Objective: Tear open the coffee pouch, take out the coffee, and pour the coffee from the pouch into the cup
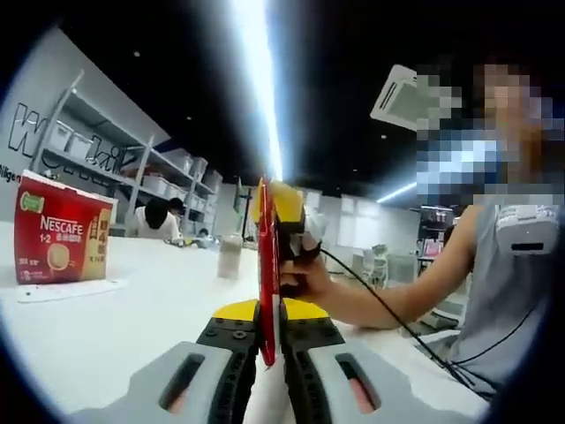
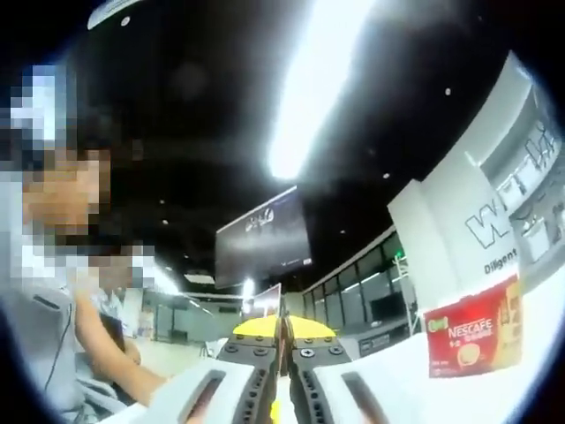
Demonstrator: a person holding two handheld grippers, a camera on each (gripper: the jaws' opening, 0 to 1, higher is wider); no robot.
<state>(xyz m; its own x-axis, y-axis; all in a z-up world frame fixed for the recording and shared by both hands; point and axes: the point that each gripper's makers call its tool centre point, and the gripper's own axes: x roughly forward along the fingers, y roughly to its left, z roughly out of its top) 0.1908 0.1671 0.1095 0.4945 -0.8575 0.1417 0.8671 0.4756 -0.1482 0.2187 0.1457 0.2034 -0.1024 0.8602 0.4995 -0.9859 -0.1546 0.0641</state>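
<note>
Two hand-held grippers: both closed on one coffee pouch, held up above the table.
Nescafe box (image 1: 60, 230): red carton standing upright on the white table (image 1: 132, 318) at the far left of the left gripper view; in the right gripper view it stands at the right.
Cup (image 1: 230, 257): small pale cup on the table beyond the pouch, well apart from the box; its contents cannot be told.
Left hand-held gripper (image 1: 268, 331): jaws pressed together on the lower edge of the coffee pouch (image 1: 267, 265), a thin red sachet seen edge-on and upright.
Right hand-held gripper (image 2: 284, 349): jaws closed on the pouch's edge, which shows as a thin red and yellow sliver between them; in the left gripper view its yellow tip grips the top of the pouch.
Person's hand (image 1: 305, 278): wrapped around the right hand-held gripper, just behind the pouch.
Person: grey sleeveless top, at the right of the left gripper view.
</note>
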